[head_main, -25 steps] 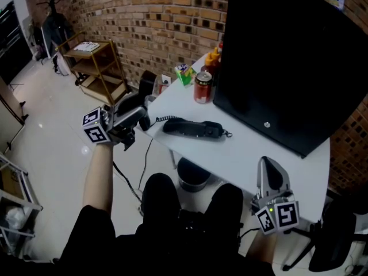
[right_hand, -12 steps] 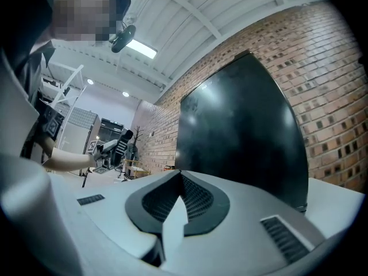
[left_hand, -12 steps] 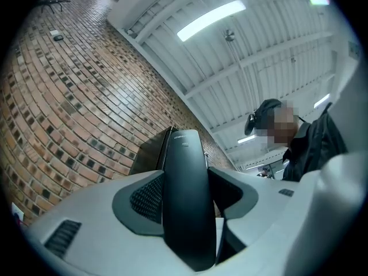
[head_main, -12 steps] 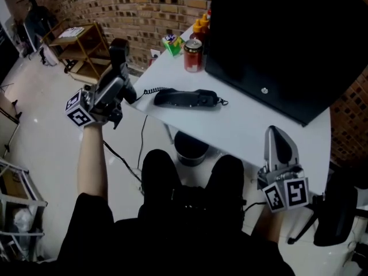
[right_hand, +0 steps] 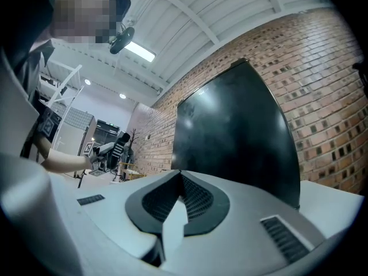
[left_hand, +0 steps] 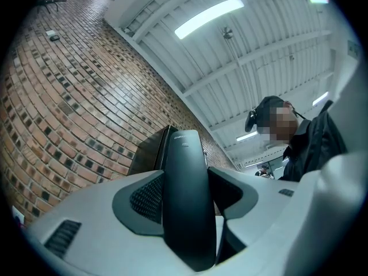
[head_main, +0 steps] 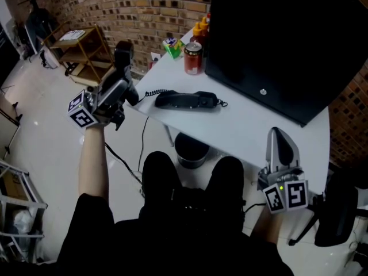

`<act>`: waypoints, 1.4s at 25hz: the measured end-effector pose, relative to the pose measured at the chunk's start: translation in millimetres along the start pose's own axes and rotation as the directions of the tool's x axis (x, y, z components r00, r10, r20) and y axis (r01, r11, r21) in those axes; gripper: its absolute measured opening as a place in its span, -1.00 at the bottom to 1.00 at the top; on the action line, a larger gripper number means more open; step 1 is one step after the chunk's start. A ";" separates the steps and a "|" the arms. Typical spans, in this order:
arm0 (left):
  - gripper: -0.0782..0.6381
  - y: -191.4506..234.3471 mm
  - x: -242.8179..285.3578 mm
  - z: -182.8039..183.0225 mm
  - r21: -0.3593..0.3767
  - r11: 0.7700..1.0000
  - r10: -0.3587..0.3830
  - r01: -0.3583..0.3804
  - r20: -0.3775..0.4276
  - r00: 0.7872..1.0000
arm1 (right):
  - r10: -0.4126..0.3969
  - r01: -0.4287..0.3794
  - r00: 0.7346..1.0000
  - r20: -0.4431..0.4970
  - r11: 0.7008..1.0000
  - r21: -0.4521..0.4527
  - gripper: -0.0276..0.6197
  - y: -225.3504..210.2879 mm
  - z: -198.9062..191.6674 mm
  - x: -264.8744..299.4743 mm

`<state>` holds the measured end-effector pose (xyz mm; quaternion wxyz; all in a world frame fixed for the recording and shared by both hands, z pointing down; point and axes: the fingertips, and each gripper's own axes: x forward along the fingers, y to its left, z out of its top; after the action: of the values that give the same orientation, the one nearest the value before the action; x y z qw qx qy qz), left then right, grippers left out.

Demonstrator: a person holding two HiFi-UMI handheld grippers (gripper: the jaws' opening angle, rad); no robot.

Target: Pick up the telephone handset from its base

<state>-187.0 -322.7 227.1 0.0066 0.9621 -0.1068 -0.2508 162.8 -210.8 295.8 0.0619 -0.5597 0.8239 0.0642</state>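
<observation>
My left gripper (head_main: pixel 117 83) is off the white table's (head_main: pixel 241 134) left edge, tilted upward and shut on the black telephone handset (head_main: pixel 122 54). In the left gripper view the handset (left_hand: pixel 184 154) stands upright between the two pads (left_hand: pixel 145 197), which press its sides. The black telephone base (head_main: pixel 187 100) lies on the table, and its coiled cord (head_main: pixel 150 92) runs toward the held handset. My right gripper (head_main: pixel 280 141) hovers at the table's near right corner. In the right gripper view its jaws (right_hand: pixel 181 180) meet at the tips with nothing between them.
A large black monitor (head_main: pixel 287 45) fills the back of the table. A red can (head_main: pixel 193 57), yellow bottles (head_main: pixel 200 26) and a green item (head_main: pixel 172 45) stand at its far left. A bin (head_main: pixel 191 150) sits under the table, a wooden shelf (head_main: pixel 75 48) by the brick wall.
The head view has swung, so the table sits higher in the picture. Both grippers stay about where they were, and the handset remains in the left jaws.
</observation>
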 end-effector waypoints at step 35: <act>-0.07 -8.3 2.6 -8.8 -0.043 0.999 -0.024 0.023 -0.025 0.999 | -0.042 0.042 0.999 -0.006 0.997 0.062 -0.90 -11.9 -12.3 -24.2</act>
<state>-178.8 -315.5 232.9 0.0253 0.9660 -0.0899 -0.2410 182.4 -195.2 311.6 0.0788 -0.5749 0.8136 0.0360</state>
